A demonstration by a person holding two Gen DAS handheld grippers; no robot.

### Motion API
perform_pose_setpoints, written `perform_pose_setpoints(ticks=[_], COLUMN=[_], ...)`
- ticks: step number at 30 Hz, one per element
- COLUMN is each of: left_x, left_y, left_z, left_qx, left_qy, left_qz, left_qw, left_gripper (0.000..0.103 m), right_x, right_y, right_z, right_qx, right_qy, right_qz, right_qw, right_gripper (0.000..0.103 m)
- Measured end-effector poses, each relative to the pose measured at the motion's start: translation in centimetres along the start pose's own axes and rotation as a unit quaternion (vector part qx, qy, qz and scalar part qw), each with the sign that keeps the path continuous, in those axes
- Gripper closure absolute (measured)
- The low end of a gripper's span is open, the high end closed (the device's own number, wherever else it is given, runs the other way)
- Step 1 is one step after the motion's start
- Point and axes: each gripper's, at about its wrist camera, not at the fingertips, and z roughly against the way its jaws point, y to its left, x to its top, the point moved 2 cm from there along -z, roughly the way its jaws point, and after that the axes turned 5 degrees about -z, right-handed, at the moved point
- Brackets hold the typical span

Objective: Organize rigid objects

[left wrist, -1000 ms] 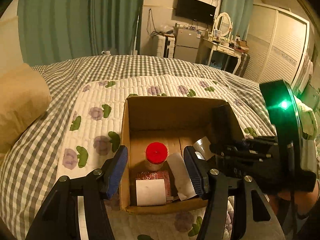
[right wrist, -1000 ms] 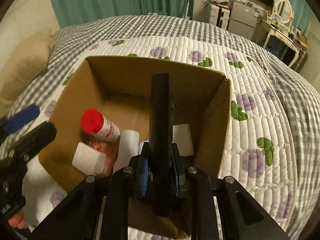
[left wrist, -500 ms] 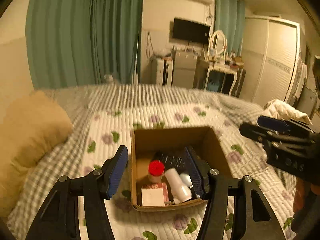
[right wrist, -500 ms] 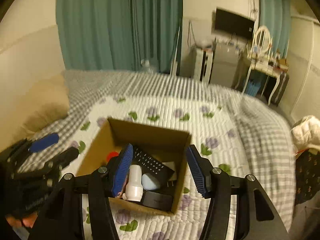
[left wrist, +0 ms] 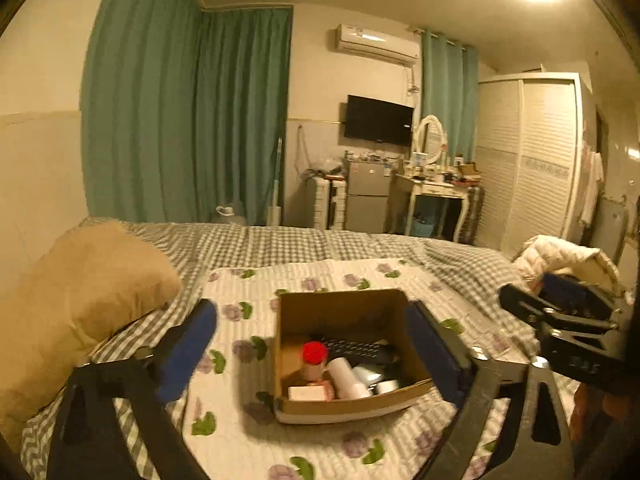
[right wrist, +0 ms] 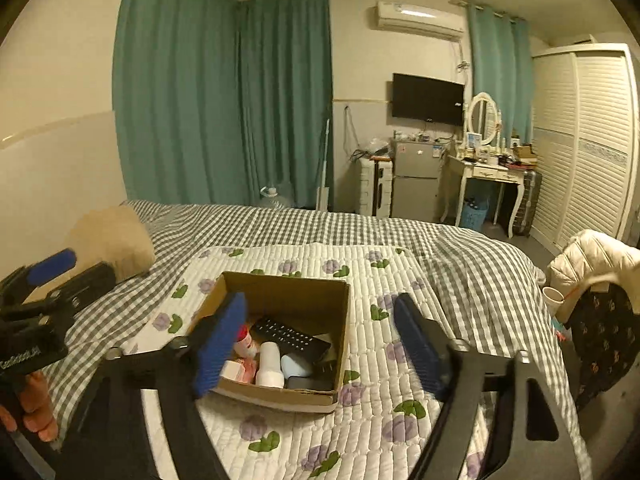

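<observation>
**Left wrist view and right wrist view: two open claws above a full box**

In the left wrist view, the left claw (left wrist: 312, 344) is wide open and holds nothing. Its blue pads sit on each side of the cardboard box (left wrist: 348, 404). The right claw (left wrist: 560, 308) pokes in from the right edge here.

In the right wrist view, the right claw (right wrist: 320, 344) is wide open too and holds nothing. The left claw (right wrist: 56, 272) shows at the left edge, with fingers (right wrist: 36, 412) of a hand under it. Only this view shows that hand.

The box sits on a white quilted mat (right wrist: 372, 420) with purple flowers, on the bed (right wrist: 320, 224). Inside it, the left wrist view shows a bottle with a red cap (left wrist: 314, 354), a white tube (left wrist: 346, 376), a small pink and white box (left wrist: 308, 392) at the front, and a black remote (left wrist: 352, 346) at the back. The right wrist view shows the remote (right wrist: 290, 336) better, lying tilted, plus a light blue thing (right wrist: 296, 364) and a flat black thing (right wrist: 310, 383) in the front corner.

A tan pillow (left wrist: 80, 288) lies to the left of the mat. A puffy white coat (right wrist: 592, 260) hangs to the right. Far back are green curtains (right wrist: 224, 96), a TV (right wrist: 428, 98) and a white wardrobe (right wrist: 588, 140).
</observation>
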Motion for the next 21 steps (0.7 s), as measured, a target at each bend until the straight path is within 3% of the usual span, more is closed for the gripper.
perform_pose_setpoints(ticks=[2,6,9,21], left_x=[-1.2,-3.9,-5.0,-5.6], left_y=[0.0,-0.6,-1.4,-1.4], left_z=[-0.1,-1.6,-2.4,-3.0], left_qx=[0.014,0.016,0.018,0.043], left_qy=[-0.010,-0.007,0.001,-0.001], left_qz=[0.004,-0.001,-0.018,-0.033], left_qw=[0.9998,0.9998,0.9997,0.9985], left_gripper=[0.000,0.000,0.000,0.000], right_x=[-0.9,-2.3,-3.3,-5.3], right_y=[-0.2,-1.0,-1.6,-2.3], right_z=[-0.3,-0.5,-1.1,-2.6], right_qx=[-0.007,-0.014,-0.009,0.006], right_qy=[-0.012,-0.034,-0.026,-0.005], right_qz=[0.005,0.005,0.004,-0.016], right_qw=[1.000,0.999,1.000,1.000], right_gripper=[0.000,0.000,0.000,0.000])
